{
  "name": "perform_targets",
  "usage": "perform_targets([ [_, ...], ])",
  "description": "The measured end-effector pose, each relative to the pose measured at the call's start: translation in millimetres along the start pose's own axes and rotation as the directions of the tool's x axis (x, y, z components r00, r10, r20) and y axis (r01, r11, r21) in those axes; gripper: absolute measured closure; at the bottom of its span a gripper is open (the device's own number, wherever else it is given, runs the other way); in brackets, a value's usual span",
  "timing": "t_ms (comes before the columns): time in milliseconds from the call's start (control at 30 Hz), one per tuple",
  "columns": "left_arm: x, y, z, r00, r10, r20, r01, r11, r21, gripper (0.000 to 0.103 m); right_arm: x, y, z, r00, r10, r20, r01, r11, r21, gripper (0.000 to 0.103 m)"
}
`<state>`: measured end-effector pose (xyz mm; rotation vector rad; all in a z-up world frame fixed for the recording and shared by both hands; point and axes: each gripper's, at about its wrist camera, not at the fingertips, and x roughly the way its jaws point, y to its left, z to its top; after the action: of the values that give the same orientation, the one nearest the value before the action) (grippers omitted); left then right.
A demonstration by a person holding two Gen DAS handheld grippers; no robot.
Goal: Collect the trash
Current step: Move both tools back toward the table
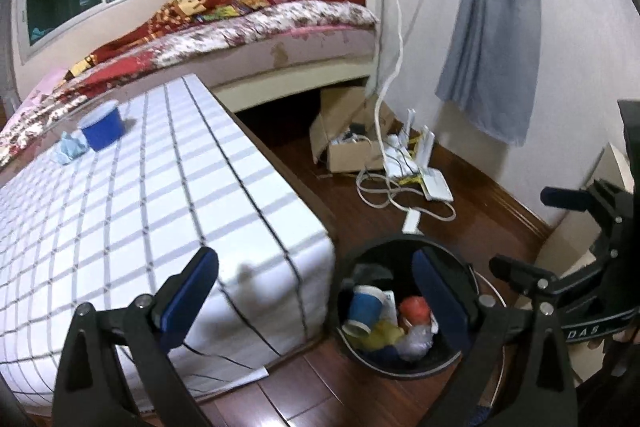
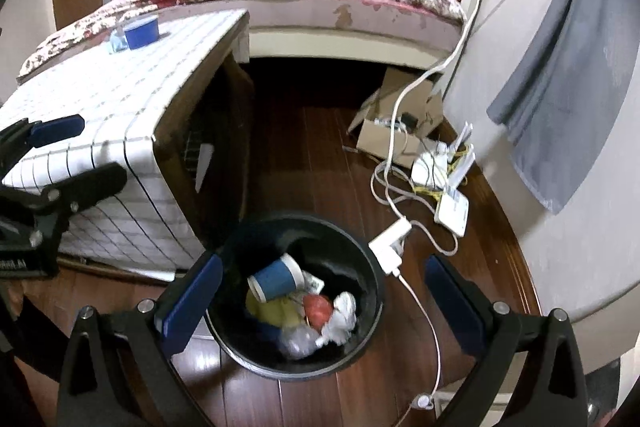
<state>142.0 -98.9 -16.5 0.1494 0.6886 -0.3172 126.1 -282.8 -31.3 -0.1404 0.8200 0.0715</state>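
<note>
Checked tabletop [image 1: 168, 187], wooden floor [image 2: 304, 155], bed [image 1: 280, 23].

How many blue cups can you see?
2. One blue cup stands on the checked table beside a crumpled tissue. Another blue cup lies tipped in the black bin; more could be buried under the trash.

bin [image 2: 360, 287] black | cup [image 2: 276, 279] blue | tablecloth [image 1: 160, 187] white, seemingly grey-checked

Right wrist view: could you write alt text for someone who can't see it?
An open, empty right gripper hangs above a black trash bin on a wooden floor, holding a blue paper cup and crumpled wrappers. Another blue cup stands on the checked table; the left gripper is open beside it.
</note>
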Motion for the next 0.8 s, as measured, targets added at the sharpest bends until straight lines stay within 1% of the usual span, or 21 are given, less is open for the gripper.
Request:
perform_targets([
  [133,-6.1,21.7,11.8,0.999,0.029,0.025,-0.029,0.999,-0.018,0.004,-6.3,11.5,19.6,0.998,0.012,0.058,-0.012,1.000,-0.003,0.001],
  [267,-9.0,57.3,24.2,0.995,0.085,0.047,-0.083,0.995,-0.048,0.004,-10.2,27.5,44.5,0.992,0.044,0.119,-0.044,0.999,-0.005,0.001],
  [367,-10.4,95.1,29.4,0.988,0.143,0.051,-0.138,0.986,-0.094,0.004,-10.1,43.9,67.3,0.984,0.092,0.151,-0.091,0.996,-0.009,0.001],
  [467,-13.0,137.3,31.1,0.979,0.197,0.047,-0.187,0.970,-0.153,0.004,-5.7,68.2,90.8,0.976,0.120,0.181,-0.115,0.993,-0.039,0.001],
  [567,-12.0,176.1,31.1,0.969,0.246,0.032,-0.236,0.954,-0.186,0.004,6.3,98.4,114.7,0.964,0.176,0.200,-0.164,0.984,-0.074,0.001],
  [600,-11.2,186.0,30.7,0.964,0.264,0.024,-0.254,0.948,-0.192,0.004,13.5,108.0,122.3,0.960,0.204,0.193,-0.191,0.978,-0.081,0.001],
  [667,-8.7,209.1,30.0,0.955,0.297,0.014,-0.288,0.936,-0.203,0.004,34.4,131.1,140.5,0.950,0.276,0.146,-0.266,0.960,-0.086,0.001],
  [700,-6.8,218.9,29.9,0.952,0.307,0.011,-0.298,0.931,-0.211,0.004,44.9,143.4,148.9,0.949,0.291,0.123,-0.281,0.955,-0.093,0.001],
  [733,-3.6,233.4,30.0,0.948,0.318,0.004,-0.309,0.925,-0.220,0.004,58.8,160.2,159.6,0.954,0.287,0.086,-0.276,0.954,-0.118,0.001],
  [800,4.1,253.1,30.8,0.943,0.333,-0.008,-0.325,0.916,-0.234,0.004,77.6,182.3,175.6,0.957,0.285,0.054,-0.276,0.951,-0.142,0.001],
])
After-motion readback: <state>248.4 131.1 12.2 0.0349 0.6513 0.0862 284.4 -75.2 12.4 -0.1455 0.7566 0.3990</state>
